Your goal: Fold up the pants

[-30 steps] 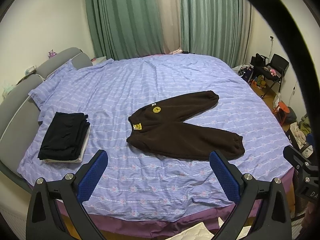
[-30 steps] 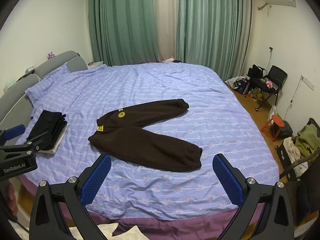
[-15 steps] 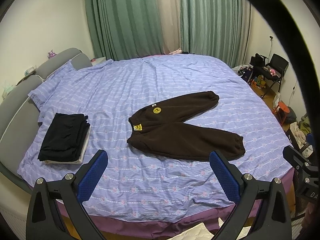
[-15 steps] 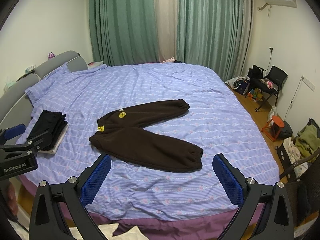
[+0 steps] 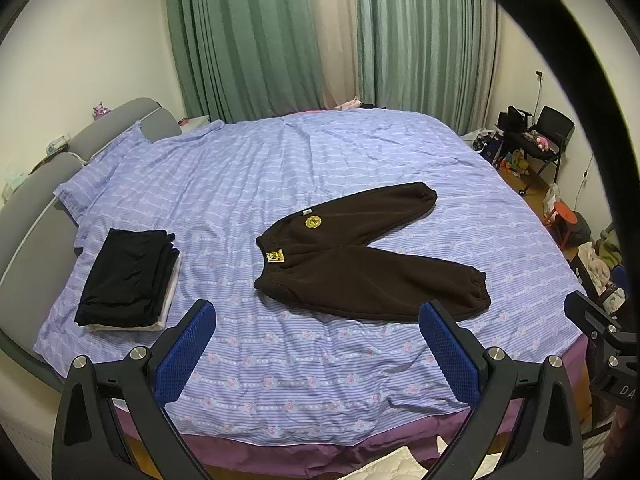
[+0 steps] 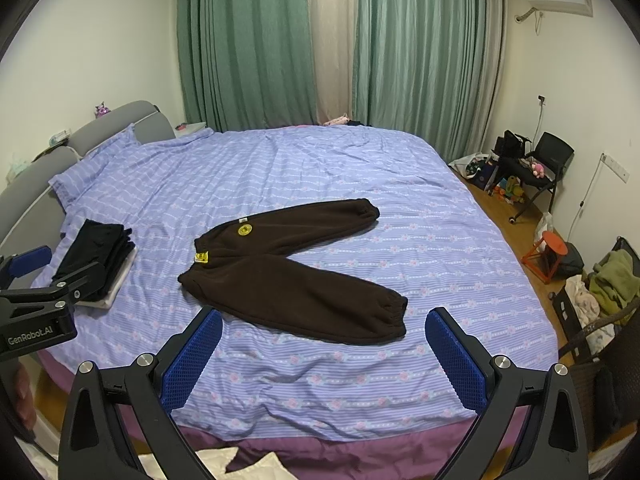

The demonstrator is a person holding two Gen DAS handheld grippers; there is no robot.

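Dark brown pants [image 5: 360, 256] lie flat on the bed, legs spread in a V toward the right, waistband with yellow patches at the left. They also show in the right wrist view [image 6: 292, 276]. My left gripper [image 5: 316, 344] is open and empty, held above the bed's near edge, short of the pants. My right gripper [image 6: 324, 356] is open and empty, also above the near edge, its gap below the lower leg's cuff. The left gripper's body shows at the left edge of the right wrist view [image 6: 36, 304].
A folded stack of black clothes [image 5: 128, 276] lies at the bed's left side. The bed [image 5: 280, 168] has a purple striped cover and a grey headboard [image 5: 36, 184]. A chair [image 6: 544, 160], an orange stool [image 6: 548, 252] and clutter stand on the floor at right.
Both grippers have drifted very slightly; the view of the pants is almost the same. Nothing was grasped or moved.
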